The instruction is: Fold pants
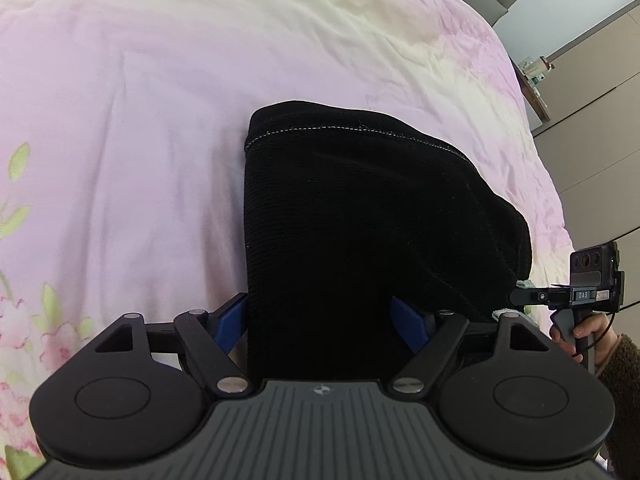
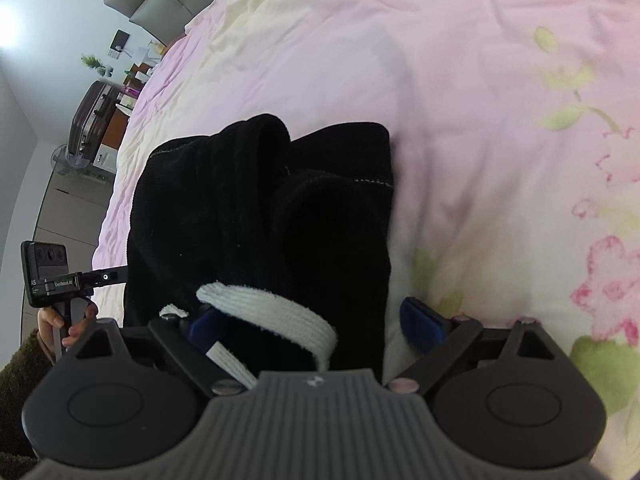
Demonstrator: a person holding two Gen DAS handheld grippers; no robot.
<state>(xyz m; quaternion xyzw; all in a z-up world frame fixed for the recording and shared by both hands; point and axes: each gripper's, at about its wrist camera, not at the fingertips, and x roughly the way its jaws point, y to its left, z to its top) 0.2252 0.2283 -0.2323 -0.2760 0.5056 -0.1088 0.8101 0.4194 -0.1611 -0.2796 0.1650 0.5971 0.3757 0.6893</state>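
The other tool (image 2: 52,276) reads "GenRobot.AI" in the right view ("DAS" (image 1: 583,295) in the left).

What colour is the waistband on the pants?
White, ribbed, against the black pants; the waistband shows best in the right wrist view.

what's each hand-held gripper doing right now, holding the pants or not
left hand-held gripper: open, black pants between its fingers, not gripped
right hand-held gripper: open, over the pants' white waistband, not gripped

- One pair of black pants (image 1: 360,220) lies folded on my bed.
- One pink floral bedspread (image 1: 140,120).
- My two grippers: left (image 1: 320,326), right (image 2: 316,324).
- One suitcase (image 2: 94,116).
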